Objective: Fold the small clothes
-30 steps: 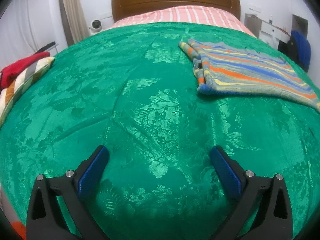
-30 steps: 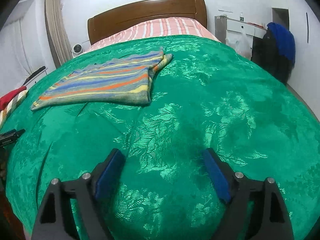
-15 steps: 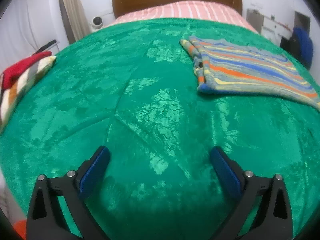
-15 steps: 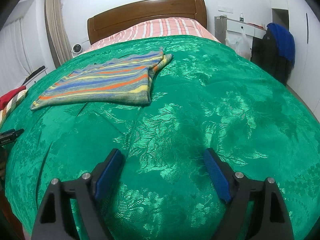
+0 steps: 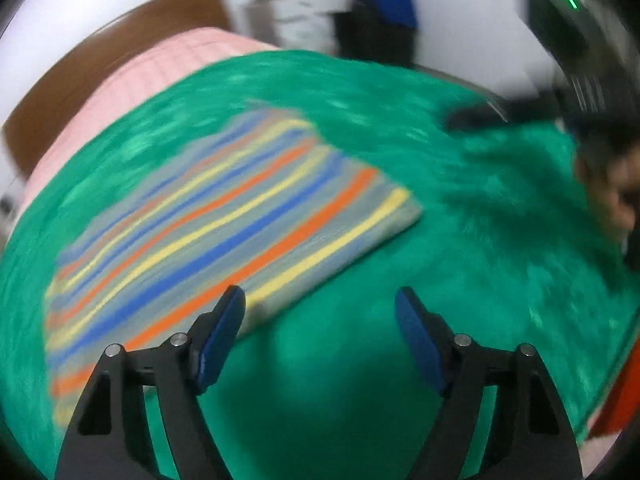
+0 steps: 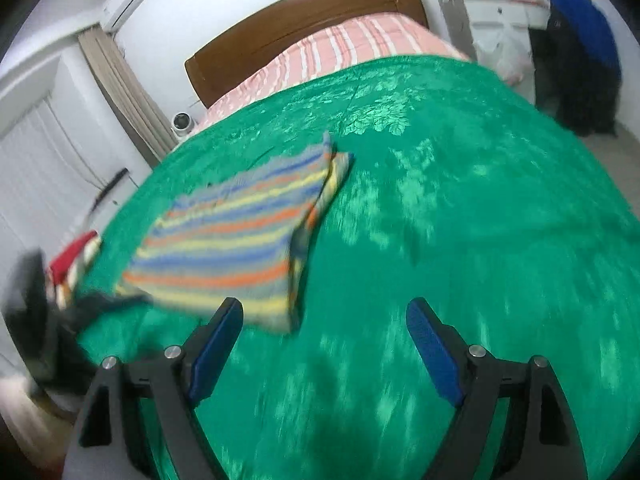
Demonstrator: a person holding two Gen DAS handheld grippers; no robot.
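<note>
Both claws have swung since half a second ago, and both views are now smeared with motion blur. The left claw point(image 5: 320, 312) has turned from facing the headboard to looking across the bed, so the striped folded garment point(image 5: 224, 220), formerly off at two o'clock, now fills the ten o'clock side of its view, with one corner just behind the left blue pad point(image 5: 220, 340); whether pad and cloth touch cannot be told. The right claw point(image 6: 324, 320) has tilted and come nearer the same striped garment point(image 6: 240, 232), whose near corner now lies just beyond its left pad at eleven o'clock. Each claw stands wide open, holding nothing. The garment lies flat on the green bedspread point(image 6: 460, 240), well short of the pink striped pillow point(image 6: 352, 44) and wooden headboard point(image 6: 304, 12). At three o'clock in the left view a dark shape with a patch of skin point(image 5: 612, 200) is too blurred to identify. At nine o'clock in the right view a black blurred form point(image 6: 44, 320) hides part of the red and striped cloth point(image 6: 76, 256) at the bed's edge.
</note>
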